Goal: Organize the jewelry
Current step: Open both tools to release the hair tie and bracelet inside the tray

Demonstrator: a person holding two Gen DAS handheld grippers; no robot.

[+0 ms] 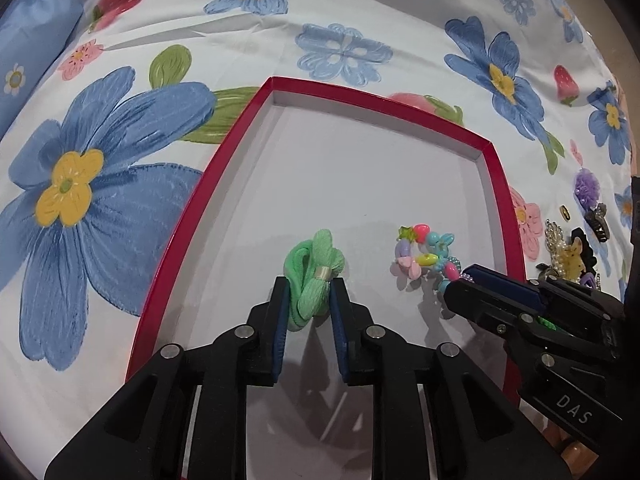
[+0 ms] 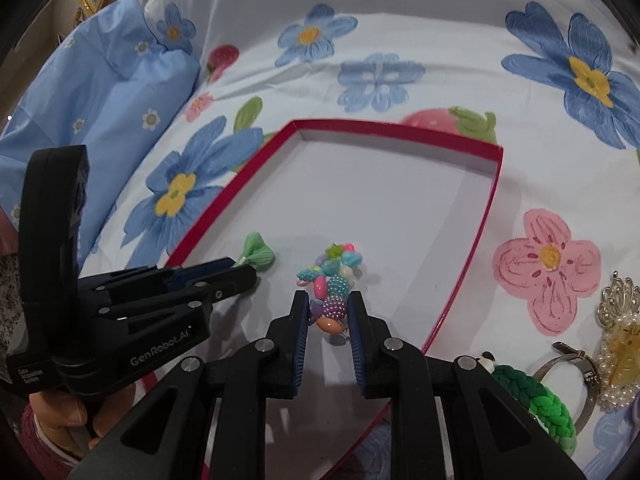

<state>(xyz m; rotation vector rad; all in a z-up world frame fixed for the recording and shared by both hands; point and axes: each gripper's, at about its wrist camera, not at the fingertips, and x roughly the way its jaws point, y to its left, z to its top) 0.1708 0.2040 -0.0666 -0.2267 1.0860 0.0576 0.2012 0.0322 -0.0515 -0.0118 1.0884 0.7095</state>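
1. Inside the red-rimmed tray (image 1: pixel 236 148), both grippers deliver jewelry at once on a bed covered by a floral sheet (image 1: pixel 360 12).
2. Left gripper (image 1: pixel 309 298): its jaws bracket a green hair tie (image 1: pixel 314 276) low over the tray's white floor; the blue pads sit against its sides, pinching it, though the grip looks light.
3. Right gripper (image 2: pixel 329 310): its jaws pinch the near end of a colourful bead bracelet (image 2: pixel 332 276), the rest of which lies bunched on the tray floor just ahead.
4. The 2 pieces sit near each other in the tray's near half, apart and not touching.
5. Outside the tray, to the right, wait more items: a braided green band (image 2: pixel 548 408), a pearl hair clip (image 2: pixel 620 344) and a metal bangle (image 2: pixel 576 364).
6. Judged step: placing, near its end. Next move appears to call for spreading both pairs of jaws fully and lifting straight up, so neither piece snags on a pad and drags; then a reach right for the remaining pile.
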